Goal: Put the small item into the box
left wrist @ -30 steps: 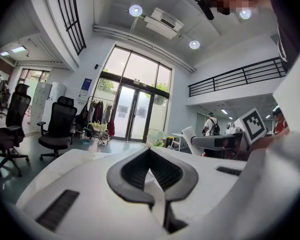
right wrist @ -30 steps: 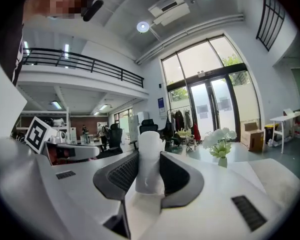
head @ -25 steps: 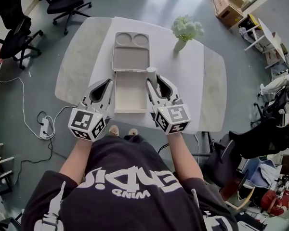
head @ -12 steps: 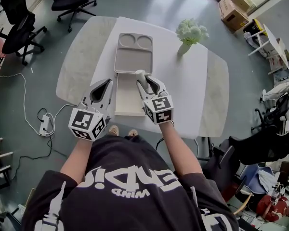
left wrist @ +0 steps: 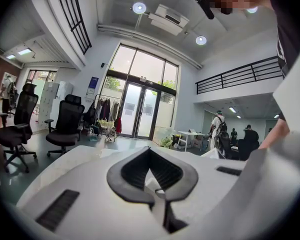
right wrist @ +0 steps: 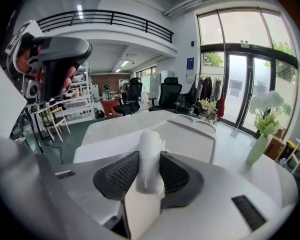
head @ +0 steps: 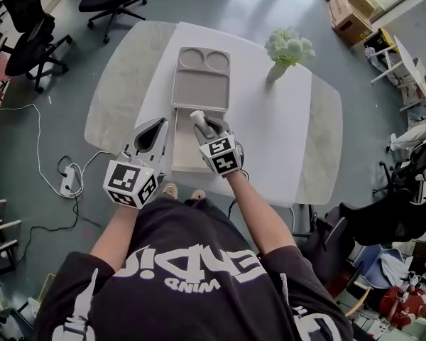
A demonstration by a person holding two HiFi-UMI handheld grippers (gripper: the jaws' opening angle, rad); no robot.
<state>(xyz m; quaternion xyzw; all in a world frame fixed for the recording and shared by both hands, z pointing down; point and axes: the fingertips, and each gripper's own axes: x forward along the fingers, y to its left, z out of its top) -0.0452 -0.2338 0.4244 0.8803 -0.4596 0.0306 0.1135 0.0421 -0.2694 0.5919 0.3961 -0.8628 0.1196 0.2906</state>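
Right gripper (head: 205,127) is clenching a small white roll (right wrist: 150,151) between its pads, holding it upright. In the head view the roll is hanging over the open box (head: 201,85), above the near half; contact with the box floor cannot be told. Left gripper (head: 160,122) is resting just left of the box, jaws closed together, gripping nothing. A flower vase (head: 289,47) is standing on the white table (head: 277,130).
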